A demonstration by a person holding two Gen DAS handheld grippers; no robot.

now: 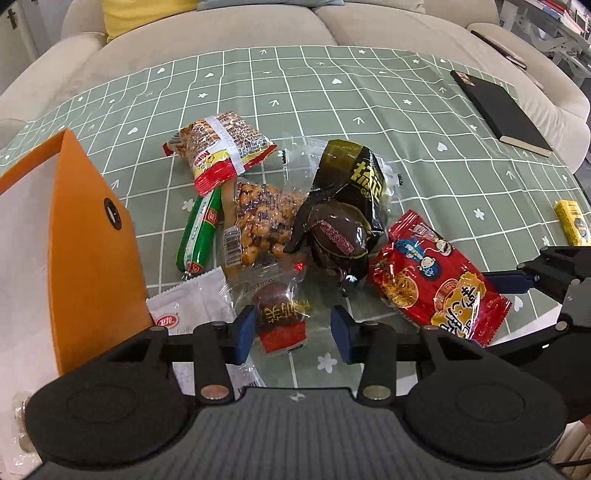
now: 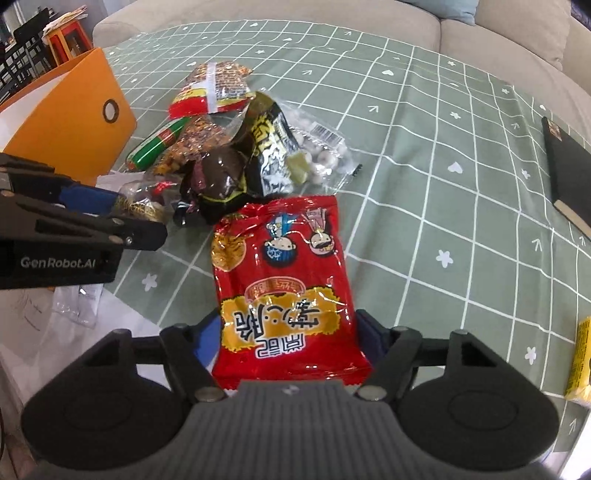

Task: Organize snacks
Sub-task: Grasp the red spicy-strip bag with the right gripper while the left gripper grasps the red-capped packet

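Note:
A pile of snack packets lies on the green checked tablecloth [image 1: 332,96]. My left gripper [image 1: 291,330] is open, its blue pads either side of a small clear packet with a red and gold label [image 1: 282,317], not closed on it. My right gripper [image 2: 288,332] is open around the near end of a large red noodle-snack bag [image 2: 284,280], which lies flat on the cloth; the bag also shows in the left wrist view [image 1: 436,280]. An orange box [image 1: 92,251] stands open at the left of the pile.
In the pile are a peanut bag [image 1: 221,151], a green sausage [image 1: 199,229], a clear nut packet [image 1: 258,225], dark wrapped snacks [image 1: 343,221] and a white packet [image 1: 192,306]. A black notebook [image 1: 498,110] lies far right, a yellow packet [image 2: 581,362] near right. A beige sofa [image 1: 258,26] is behind.

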